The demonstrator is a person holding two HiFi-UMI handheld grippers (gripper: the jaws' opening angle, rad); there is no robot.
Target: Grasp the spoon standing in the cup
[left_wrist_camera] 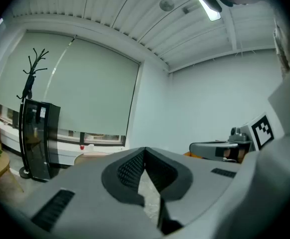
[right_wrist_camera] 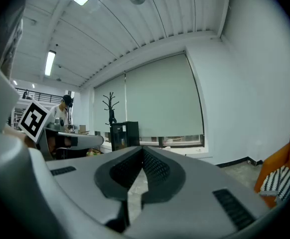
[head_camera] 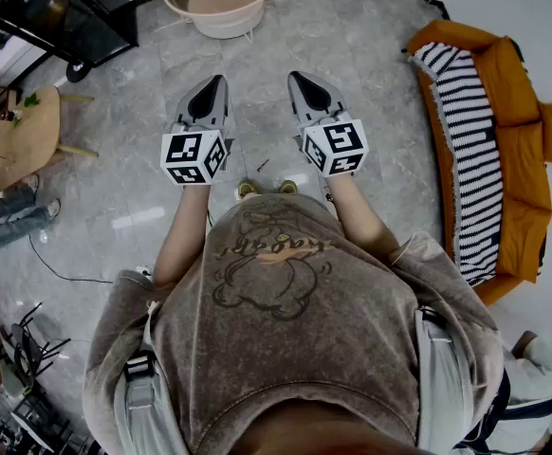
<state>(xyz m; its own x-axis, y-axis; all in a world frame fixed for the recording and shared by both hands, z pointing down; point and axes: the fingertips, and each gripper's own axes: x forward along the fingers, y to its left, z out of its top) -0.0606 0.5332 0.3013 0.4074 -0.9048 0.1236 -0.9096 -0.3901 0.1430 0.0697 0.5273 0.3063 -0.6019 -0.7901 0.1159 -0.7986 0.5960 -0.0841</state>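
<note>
No cup or spoon shows in any view. In the head view my left gripper and my right gripper are held side by side in front of my body, above a grey marble floor, pointing forward. Both have their jaws closed tip to tip with nothing between them. The left gripper view shows its own shut jaws aimed level at a wall and a window blind. The right gripper view shows its shut jaws aimed the same way.
A round beige tub stands on the floor ahead. An orange sofa with a striped throw runs along the right. A small wooden table sits at left, a dark cabinet at the far left corner. A coat stand rises beside it.
</note>
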